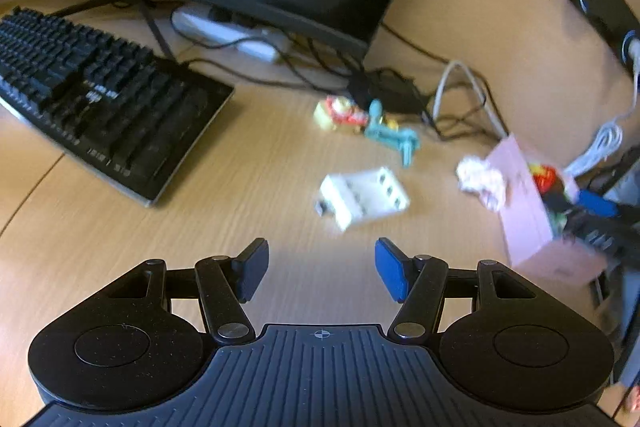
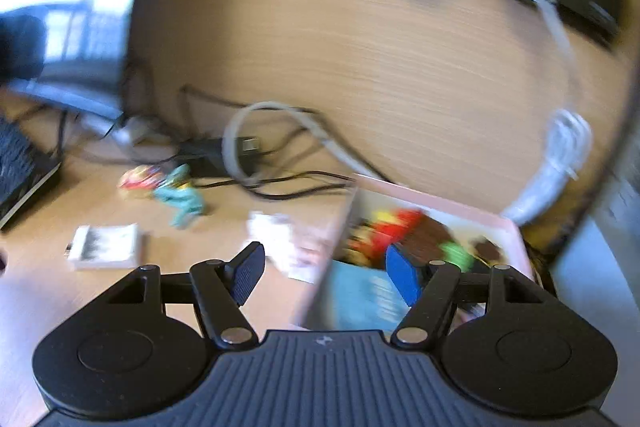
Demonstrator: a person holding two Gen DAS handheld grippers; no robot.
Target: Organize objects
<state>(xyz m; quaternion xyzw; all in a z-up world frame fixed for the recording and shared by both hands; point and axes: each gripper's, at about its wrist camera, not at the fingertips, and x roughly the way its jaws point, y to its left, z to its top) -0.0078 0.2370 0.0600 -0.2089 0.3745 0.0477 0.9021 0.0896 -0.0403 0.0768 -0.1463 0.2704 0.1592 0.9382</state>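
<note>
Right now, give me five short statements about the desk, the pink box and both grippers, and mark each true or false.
1. The left gripper holds the white block. False: its jaws are open and empty, and the block lies on the desk ahead.
2. The pink box already has toys in it. True.
3. The teal toy is inside the box. False: it lies on the desk near the cables.
4. A keyboard lies left of the toys in the left wrist view. True.
5. The right gripper grips a red toy. False: its jaws are open with nothing between them.
</note>
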